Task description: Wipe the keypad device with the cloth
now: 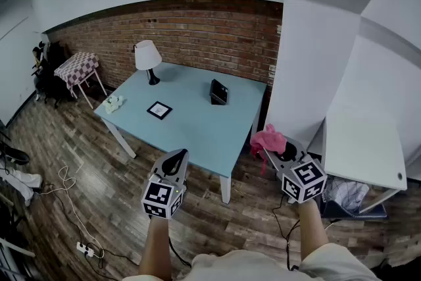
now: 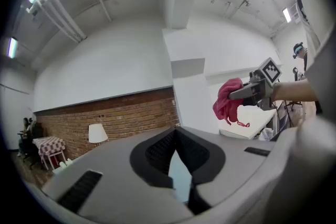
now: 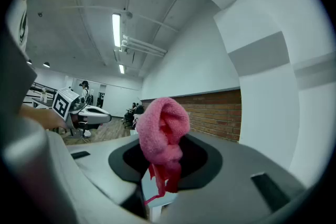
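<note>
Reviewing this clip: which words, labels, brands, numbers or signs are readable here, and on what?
No text is readable.
Keypad device: print too small to read.
Black-framed square on the table: too small to read.
Cubes on left gripper and right gripper: square marker patterns only, no letters or digits.

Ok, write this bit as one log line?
left gripper: shut, empty | right gripper: holds pink cloth | keypad device: on table, untouched

R gripper (image 1: 272,147) w/ pink cloth (image 1: 268,139); keypad device (image 1: 218,92) on table (image 1: 197,129)
</note>
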Motion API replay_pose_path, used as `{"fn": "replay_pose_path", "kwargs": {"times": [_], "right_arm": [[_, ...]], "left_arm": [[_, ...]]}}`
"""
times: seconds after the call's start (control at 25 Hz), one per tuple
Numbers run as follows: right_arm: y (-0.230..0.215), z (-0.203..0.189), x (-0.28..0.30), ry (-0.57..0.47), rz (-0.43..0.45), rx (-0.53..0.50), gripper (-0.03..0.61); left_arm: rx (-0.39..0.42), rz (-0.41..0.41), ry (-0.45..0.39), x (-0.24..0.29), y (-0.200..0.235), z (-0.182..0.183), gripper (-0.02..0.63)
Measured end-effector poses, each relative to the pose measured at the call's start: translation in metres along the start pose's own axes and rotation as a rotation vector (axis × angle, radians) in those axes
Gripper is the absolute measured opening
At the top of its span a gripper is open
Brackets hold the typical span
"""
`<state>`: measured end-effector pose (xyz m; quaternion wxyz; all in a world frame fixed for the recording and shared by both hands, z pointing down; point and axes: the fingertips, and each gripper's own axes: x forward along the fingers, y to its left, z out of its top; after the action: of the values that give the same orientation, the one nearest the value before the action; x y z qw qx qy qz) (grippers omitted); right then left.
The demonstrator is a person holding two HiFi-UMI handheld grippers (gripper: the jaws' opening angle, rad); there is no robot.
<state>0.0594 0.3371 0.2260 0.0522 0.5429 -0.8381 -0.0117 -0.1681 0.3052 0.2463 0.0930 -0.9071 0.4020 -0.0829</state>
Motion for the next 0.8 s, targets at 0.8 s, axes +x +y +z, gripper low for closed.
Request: {"fn": "replay_pose_path", "kwargs": {"times": [0.8], "right_arm": [[-0.041,-0.019,-0.019,-0.02,0.015,0.031,0.138]], "left_arm": [[-0.005,0.034,0.025,0.015,-0.03,-0.002,0.009]]}}
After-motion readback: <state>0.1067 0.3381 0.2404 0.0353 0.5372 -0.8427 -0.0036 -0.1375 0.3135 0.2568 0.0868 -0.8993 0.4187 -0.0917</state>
